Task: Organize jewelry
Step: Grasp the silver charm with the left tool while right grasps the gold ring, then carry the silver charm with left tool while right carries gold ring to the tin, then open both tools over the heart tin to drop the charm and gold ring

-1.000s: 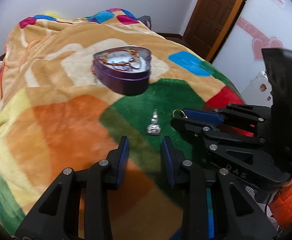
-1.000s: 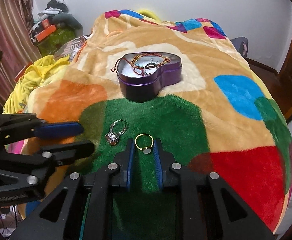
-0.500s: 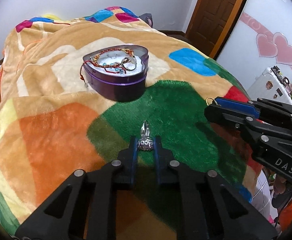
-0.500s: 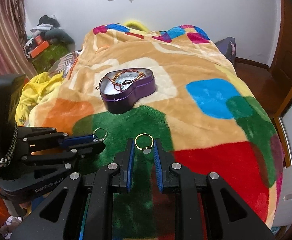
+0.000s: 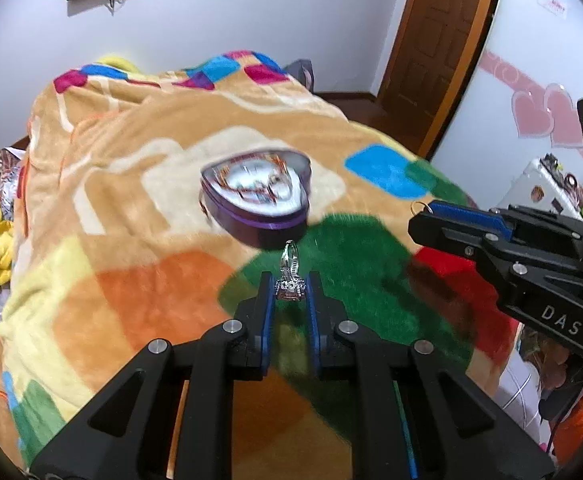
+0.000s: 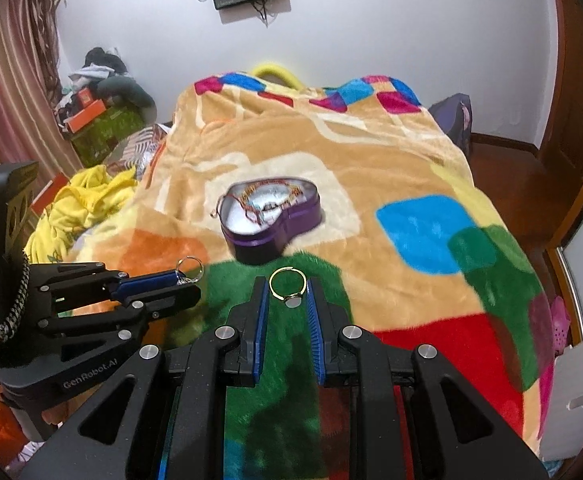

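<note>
A purple heart-shaped tin with bracelets inside sits on the colourful blanket; it also shows in the right wrist view. My left gripper is shut on a silver ring with a jewelled head, held above the blanket short of the tin. My right gripper is shut on a thin gold ring, also lifted, to the right of the left one. Each gripper shows in the other's view, the right and the left.
The blanket covers a bed. Yellow cloth and boxes lie off the left side. A wooden door stands at the far right. A white cabinet stands right of the bed.
The left gripper closed on the silver ring and lifted it. Both grippers rose with their rings above the blanket, and the tin now looks farther below.
</note>
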`<state>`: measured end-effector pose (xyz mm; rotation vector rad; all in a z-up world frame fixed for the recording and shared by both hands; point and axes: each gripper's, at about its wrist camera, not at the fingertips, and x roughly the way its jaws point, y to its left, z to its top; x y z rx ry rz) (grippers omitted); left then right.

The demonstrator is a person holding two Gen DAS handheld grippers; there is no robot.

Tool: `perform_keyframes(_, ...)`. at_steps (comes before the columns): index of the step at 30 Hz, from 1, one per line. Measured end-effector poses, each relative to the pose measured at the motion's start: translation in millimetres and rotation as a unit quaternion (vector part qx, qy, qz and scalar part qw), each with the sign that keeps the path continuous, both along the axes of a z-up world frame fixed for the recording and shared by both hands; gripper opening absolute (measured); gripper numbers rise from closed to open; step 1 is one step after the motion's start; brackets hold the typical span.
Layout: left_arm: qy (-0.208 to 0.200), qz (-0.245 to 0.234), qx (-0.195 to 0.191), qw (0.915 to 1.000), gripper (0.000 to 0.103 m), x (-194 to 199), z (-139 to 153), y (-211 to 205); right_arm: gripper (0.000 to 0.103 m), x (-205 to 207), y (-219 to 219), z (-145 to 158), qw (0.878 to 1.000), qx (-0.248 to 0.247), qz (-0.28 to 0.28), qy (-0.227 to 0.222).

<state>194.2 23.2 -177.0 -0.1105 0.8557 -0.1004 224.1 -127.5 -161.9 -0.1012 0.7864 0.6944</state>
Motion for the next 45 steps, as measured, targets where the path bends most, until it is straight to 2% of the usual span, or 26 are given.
perform_keyframes(10,-0.044,0.019,-0.006,0.9988,0.014,8,30,17,0.017,3,9,21,0.999,0.024,0.001,-0.027)
perform_keyframes(21,-0.066,0.028,-0.003,0.9975,0.014,32,38,33,0.017,23,22,31,0.998,0.042,0.005,-0.040)
perform_keyframes(36,-0.068,0.020,-0.002,0.9975,0.014,66,30,40,0.017,54,40,30,0.998,0.058,0.009,-0.039)
perform_keyframes(45,-0.031,0.013,-0.029,0.9990,0.014,91,5,50,0.017,82,54,2,0.999,0.040,0.019,0.013)
